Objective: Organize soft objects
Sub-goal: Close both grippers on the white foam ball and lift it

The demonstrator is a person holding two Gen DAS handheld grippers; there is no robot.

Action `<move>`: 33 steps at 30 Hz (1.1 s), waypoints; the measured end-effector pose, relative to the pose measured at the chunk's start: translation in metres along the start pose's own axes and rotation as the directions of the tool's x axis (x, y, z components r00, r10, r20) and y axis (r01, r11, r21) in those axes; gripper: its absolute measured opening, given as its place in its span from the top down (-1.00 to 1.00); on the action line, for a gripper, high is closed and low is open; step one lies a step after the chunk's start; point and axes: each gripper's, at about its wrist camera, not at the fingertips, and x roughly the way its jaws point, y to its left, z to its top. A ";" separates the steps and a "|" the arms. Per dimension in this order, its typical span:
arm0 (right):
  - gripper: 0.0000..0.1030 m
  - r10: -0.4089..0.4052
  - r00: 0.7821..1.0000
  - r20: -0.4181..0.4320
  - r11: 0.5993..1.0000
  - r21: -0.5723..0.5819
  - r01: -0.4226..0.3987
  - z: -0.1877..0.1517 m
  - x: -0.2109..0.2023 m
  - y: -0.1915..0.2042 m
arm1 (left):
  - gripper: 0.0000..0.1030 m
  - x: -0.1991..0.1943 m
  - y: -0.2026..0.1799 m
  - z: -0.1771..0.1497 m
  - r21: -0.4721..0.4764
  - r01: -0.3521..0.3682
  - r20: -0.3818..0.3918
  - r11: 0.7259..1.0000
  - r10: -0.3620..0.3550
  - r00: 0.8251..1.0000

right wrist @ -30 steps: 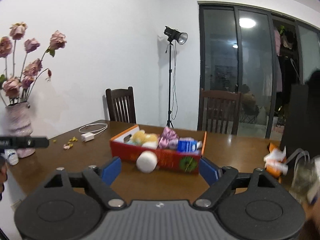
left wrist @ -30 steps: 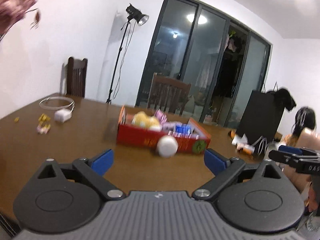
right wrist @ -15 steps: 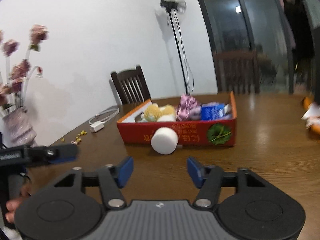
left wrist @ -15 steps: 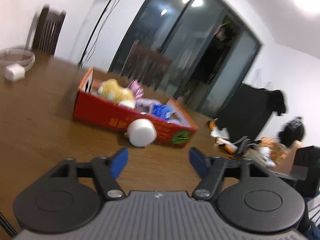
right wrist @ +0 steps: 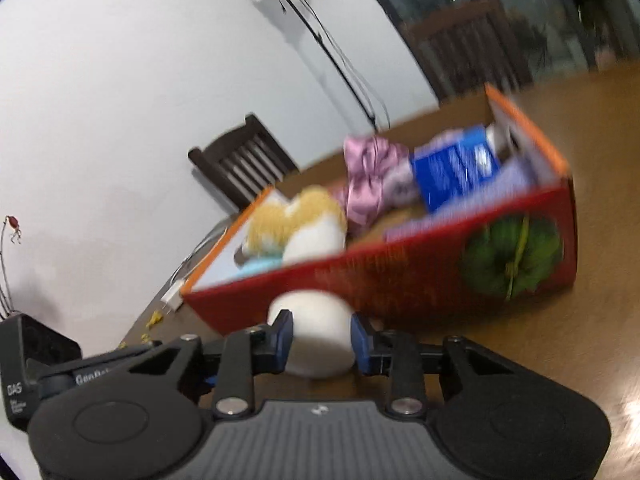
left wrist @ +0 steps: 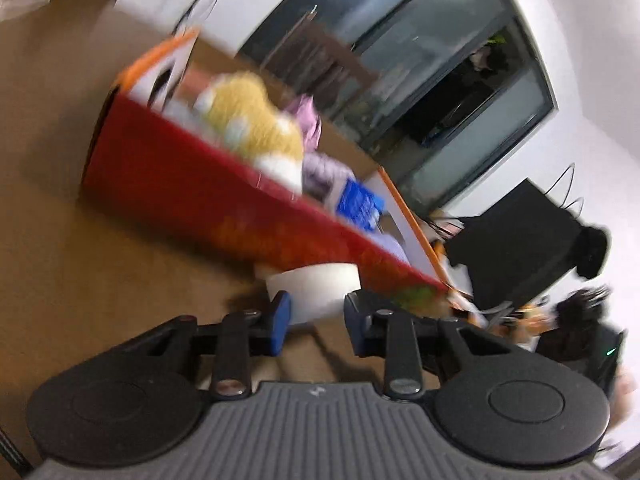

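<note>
One white soft roll (right wrist: 316, 330) lies on the wooden table (right wrist: 560, 360) against the red box (right wrist: 400, 276), its long axis unclear through blur. It sits between the right gripper (right wrist: 321, 339) fingers, whose jaws have just been closing; contact uncertain. The left gripper (left wrist: 314, 318), likewise closing, frames it.

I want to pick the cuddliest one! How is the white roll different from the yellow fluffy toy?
The white roll lies on the table outside the red box; the yellow fluffy toy sits inside it. The roll looks smooth and plain white; the toy is shaggy, yellow with white patches. The roll sits between the right gripper's blue pads, whose jaws have just been closing; nothing is near the toy. Both look soft.
</note>
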 end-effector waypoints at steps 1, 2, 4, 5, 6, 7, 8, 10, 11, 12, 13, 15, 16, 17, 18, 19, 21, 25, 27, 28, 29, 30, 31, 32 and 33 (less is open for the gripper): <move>0.39 0.009 1.000 -0.026 1.000 0.004 -0.009 -0.001 -0.007 0.002 | 0.40 -0.007 0.002 -0.005 -0.005 0.031 -0.023 1.000 -0.031 0.999; 0.39 0.021 0.999 -0.035 1.000 -0.022 -0.022 -0.004 -0.017 0.006 | 0.35 -0.015 0.001 -0.012 0.028 0.039 -0.040 0.999 -0.038 0.998; 0.37 0.031 0.999 -0.042 0.998 -0.055 -0.033 -0.015 -0.038 0.010 | 0.12 -0.029 -0.005 -0.023 0.115 0.023 -0.046 0.993 -0.018 0.999; 0.31 0.032 0.999 -0.033 0.998 -0.055 -0.033 -0.019 -0.046 0.008 | -0.02 -0.034 -0.008 -0.025 0.143 0.032 -0.039 0.989 -0.026 0.999; 0.23 0.030 0.999 -0.022 0.998 -0.049 -0.031 -0.020 -0.051 0.006 | -0.17 -0.036 -0.010 -0.023 0.155 0.033 -0.029 0.987 -0.029 0.999; 0.21 0.025 1.000 -0.015 0.999 -0.044 -0.026 -0.018 -0.053 0.005 | -0.22 -0.037 -0.012 -0.021 0.168 0.030 -0.015 0.985 -0.028 1.000; 0.16 0.021 1.000 -0.004 0.999 -0.049 -0.021 -0.015 -0.051 0.004 | -0.27 -0.036 -0.012 -0.018 0.181 0.019 0.007 0.983 -0.021 1.000; 0.15 -0.011 1.000 -0.012 0.998 -0.060 0.010 -0.006 -0.039 -0.001 | -0.25 -0.027 -0.013 -0.009 0.185 -0.031 0.006 0.982 0.030 1.000; 0.16 -0.024 0.999 -0.026 0.997 -0.068 0.022 -0.004 -0.031 -0.003 | -0.24 -0.018 -0.016 -0.003 0.181 -0.054 -0.019 0.982 0.058 0.998; 0.17 -0.035 0.999 -0.039 0.997 -0.075 0.032 -0.003 -0.023 -0.004 | -0.19 -0.013 -0.016 0.001 0.182 -0.060 -0.035 0.981 0.067 0.997; 0.17 -0.044 0.998 -0.049 0.996 -0.076 0.040 -0.004 -0.017 -0.005 | -0.16 -0.008 -0.018 0.004 0.193 -0.060 -0.044 0.979 0.070 0.997; 0.30 -0.036 0.997 -0.070 0.997 -0.073 0.031 -0.006 -0.007 -0.009 | 0.27 0.001 -0.017 0.007 0.218 -0.080 -0.029 0.973 0.088 0.996; 0.33 -0.024 0.997 -0.067 0.998 -0.055 0.021 -0.008 -0.006 -0.012 | 0.40 0.005 -0.014 0.006 0.217 -0.084 -0.024 0.973 0.091 0.996; 0.37 -0.009 0.998 -0.067 0.999 -0.031 0.007 -0.009 -0.006 -0.016 | 0.56 0.011 -0.009 0.004 0.216 -0.070 -0.045 0.974 0.081 0.996; 0.40 -0.004 0.998 -0.063 1.000 -0.025 0.003 -0.010 -0.006 -0.017 | 0.57 0.012 -0.004 0.002 0.193 -0.053 -0.050 0.980 0.063 0.997; 0.41 -0.005 0.998 -0.058 1.000 -0.031 0.003 -0.011 -0.005 -0.017 | 0.60 0.010 -0.004 0.002 0.177 -0.044 -0.049 0.983 0.054 0.997; 0.44 -0.005 0.998 -0.056 0.999 -0.034 0.003 -0.011 -0.006 -0.014 | 0.61 0.010 -0.002 0.003 0.161 -0.015 -0.059 0.987 0.025 0.998; 0.47 0.006 0.998 -0.062 0.999 -0.033 -0.008 -0.012 -0.007 -0.014 | 0.43 0.017 -0.002 -0.001 0.138 0.025 -0.085 0.990 -0.013 0.996; 0.52 0.009 0.998 -0.062 0.999 -0.033 -0.012 -0.012 -0.007 -0.015 | 0.43 0.018 -0.009 -0.006 0.199 0.004 -0.065 0.980 0.009 0.998; 0.53 0.014 0.998 -0.063 1.000 -0.025 -0.016 -0.012 -0.007 -0.017 | 0.43 0.018 -0.012 -0.006 0.218 -0.004 -0.061 0.976 0.018 0.998; 0.53 0.021 0.998 -0.066 1.000 -0.013 -0.022 -0.012 -0.007 -0.019 | 0.46 0.018 -0.014 -0.007 0.232 -0.011 -0.063 0.973 0.026 0.998; 0.53 0.026 0.997 -0.066 1.000 -0.009 -0.027 -0.012 -0.007 -0.020 | 0.50 0.018 -0.015 -0.007 0.242 -0.015 -0.064 0.970 0.032 0.997; 0.53 0.030 0.997 -0.066 0.999 -0.007 -0.031 -0.012 -0.007 -0.020 | 0.51 0.017 -0.016 -0.008 0.243 -0.021 -0.063 0.970 0.037 0.997; 0.53 0.033 0.997 -0.064 0.999 -0.008 -0.034 -0.013 -0.007 -0.020 | 0.53 0.016 -0.016 -0.009 0.233 -0.028 -0.063 0.972 0.044 0.997; 0.54 0.035 0.997 -0.062 0.999 -0.011 -0.036 -0.013 -0.007 -0.020 | 0.54 0.015 -0.018 -0.011 0.225 -0.038 -0.062 0.974 0.054 0.997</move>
